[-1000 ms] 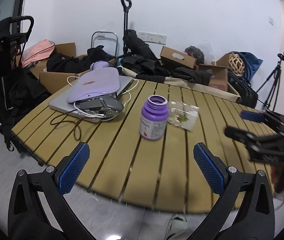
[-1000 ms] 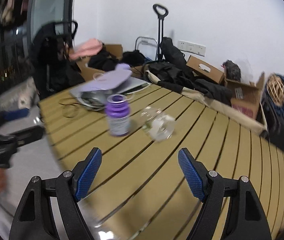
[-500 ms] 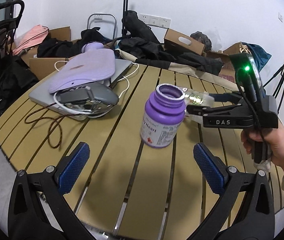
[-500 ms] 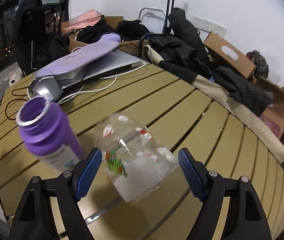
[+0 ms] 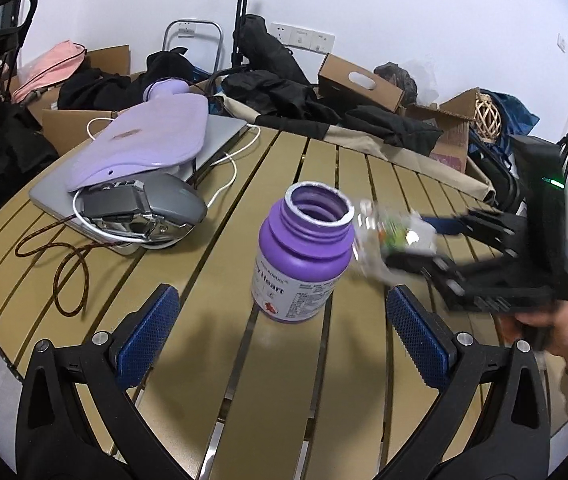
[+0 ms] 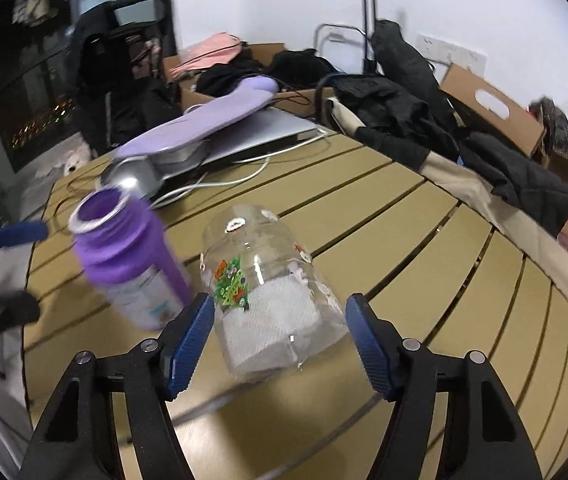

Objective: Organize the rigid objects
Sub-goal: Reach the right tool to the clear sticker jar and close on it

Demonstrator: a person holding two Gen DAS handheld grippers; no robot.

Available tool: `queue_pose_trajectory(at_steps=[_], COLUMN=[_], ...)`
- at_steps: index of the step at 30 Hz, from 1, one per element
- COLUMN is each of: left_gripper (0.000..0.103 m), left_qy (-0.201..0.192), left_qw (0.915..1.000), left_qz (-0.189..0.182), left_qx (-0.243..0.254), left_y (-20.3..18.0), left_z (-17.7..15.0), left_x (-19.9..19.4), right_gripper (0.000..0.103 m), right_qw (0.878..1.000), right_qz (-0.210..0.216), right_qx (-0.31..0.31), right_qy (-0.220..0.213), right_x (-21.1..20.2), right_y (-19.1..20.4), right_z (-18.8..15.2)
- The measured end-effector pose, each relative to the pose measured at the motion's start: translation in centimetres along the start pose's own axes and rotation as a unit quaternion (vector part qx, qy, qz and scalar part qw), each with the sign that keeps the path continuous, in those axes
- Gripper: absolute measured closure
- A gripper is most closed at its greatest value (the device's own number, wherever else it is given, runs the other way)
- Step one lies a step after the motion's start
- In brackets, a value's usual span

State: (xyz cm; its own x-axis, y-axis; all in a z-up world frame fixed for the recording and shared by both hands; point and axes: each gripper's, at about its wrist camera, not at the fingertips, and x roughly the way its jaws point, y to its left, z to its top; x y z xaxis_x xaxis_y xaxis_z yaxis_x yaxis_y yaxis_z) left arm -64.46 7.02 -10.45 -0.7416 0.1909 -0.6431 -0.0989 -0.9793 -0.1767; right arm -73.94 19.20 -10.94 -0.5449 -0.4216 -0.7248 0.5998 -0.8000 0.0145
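Observation:
An open purple pill bottle point(image 5: 301, 256) stands upright on the slatted wooden table point(image 5: 244, 380); it also shows in the right wrist view point(image 6: 132, 268). A clear sticker-covered jar point(image 6: 272, 292) with white paper inside is between the blue pads of my right gripper point(image 6: 280, 340), whose jaws stand close on both sides of it. In the left wrist view the jar point(image 5: 387, 236) is blurred in that gripper point(image 5: 423, 240), just right of the bottle. My left gripper point(image 5: 280, 332) is open and empty, just in front of the bottle.
A lilac hot-water bottle point(image 5: 144, 140) lies on a silver laptop point(image 5: 220, 136), with a grey device point(image 5: 152, 204), white cable and brown cord point(image 5: 64, 264) at the table's left. Boxes point(image 5: 359, 84), black clothes and bags crowd the floor behind.
Both grippers have moved in closer. My right gripper has closed in around the clear jar. The left gripper has come nearer to the purple bottle and stays open.

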Motion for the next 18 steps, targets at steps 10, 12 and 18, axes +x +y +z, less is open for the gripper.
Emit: queue_pose_trajectory(at_steps=[10,12,18], left_gripper=[0.000,0.000,0.000], left_qy=[0.008,0.008,0.015], left_qw=[0.9999,0.9999,0.9996], left_qz=[-0.008,-0.012,-0.021], left_qx=[0.011,0.004,0.013], left_y=[-0.4,-0.4,-0.7], left_z=[-0.7,-0.9,-1.4], left_x=[0.8,0.7,0.5], right_gripper=[0.022,0.022,0.035], right_qw=[0.999,1.000,1.000], right_qz=[-0.004,0.012,0.015], right_qx=[-0.044,-0.012,0.010], right_qy=[-0.010,0.005,0.017], right_x=[-2.5,-1.0,0.3], right_y=[3.8,3.6,4.2], right_z=[-2.5,-2.3,-3.4])
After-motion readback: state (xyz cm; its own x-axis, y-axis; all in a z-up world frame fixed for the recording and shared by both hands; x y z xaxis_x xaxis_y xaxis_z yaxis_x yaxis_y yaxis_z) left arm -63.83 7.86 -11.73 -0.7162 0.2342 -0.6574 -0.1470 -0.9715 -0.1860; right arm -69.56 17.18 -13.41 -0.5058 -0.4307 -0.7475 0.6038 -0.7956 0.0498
